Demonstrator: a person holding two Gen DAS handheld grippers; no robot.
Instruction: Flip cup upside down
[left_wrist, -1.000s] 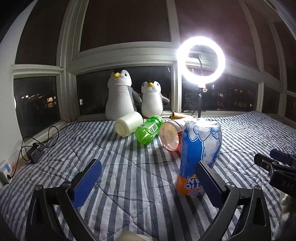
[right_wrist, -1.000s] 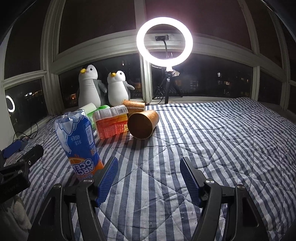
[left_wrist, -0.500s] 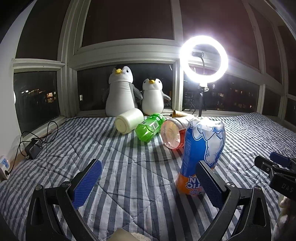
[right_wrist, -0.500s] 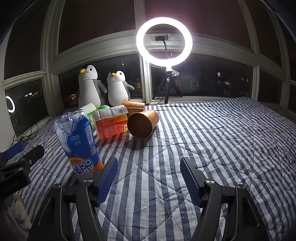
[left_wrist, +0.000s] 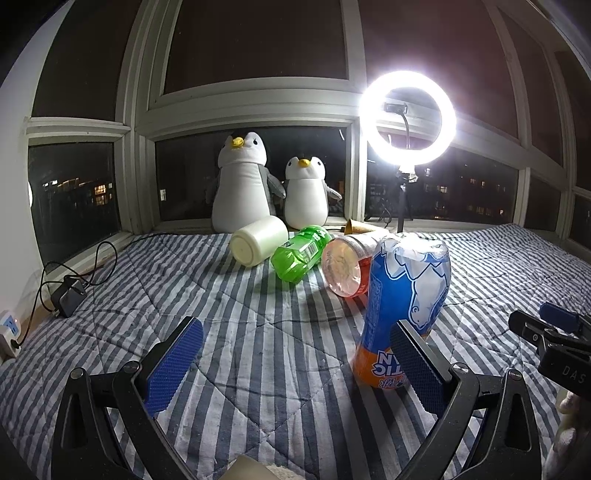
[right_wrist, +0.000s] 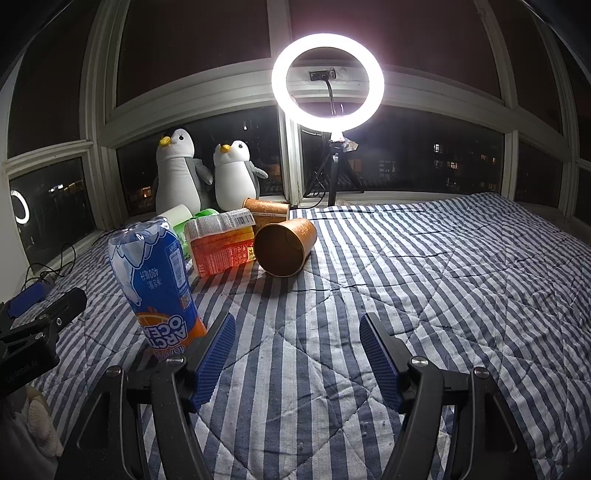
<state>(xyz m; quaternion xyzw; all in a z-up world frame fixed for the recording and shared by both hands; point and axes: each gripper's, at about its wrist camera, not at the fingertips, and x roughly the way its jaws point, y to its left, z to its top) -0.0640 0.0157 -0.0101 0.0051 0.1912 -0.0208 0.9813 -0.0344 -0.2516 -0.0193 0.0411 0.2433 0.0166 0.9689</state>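
A brown paper cup (right_wrist: 284, 251) lies on its side on the striped quilt (right_wrist: 424, 280), its open mouth facing me. A second brown cup (right_wrist: 266, 212) lies behind it, seen as a sliver (left_wrist: 360, 227) in the left wrist view. A cream cup (left_wrist: 258, 240) also lies on its side, base toward me. My left gripper (left_wrist: 295, 332) hangs open over the quilt, holding nothing. My right gripper (right_wrist: 297, 323) is open and empty too, well short of the brown cup. A blue bottle (left_wrist: 402, 310) stands cap-down beside my left gripper's right finger.
A green bottle (left_wrist: 301, 253) and an orange bottle (right_wrist: 221, 245) lie between the cups. Two plush penguins (left_wrist: 242, 184) and a lit ring light (right_wrist: 328, 83) stand at the window. A charger and cable (left_wrist: 68, 301) sit at the left edge.
The left wrist view has levelled out a little, so the left gripper rolled slightly. The right gripper and all objects have stayed put. Both grippers remain open.
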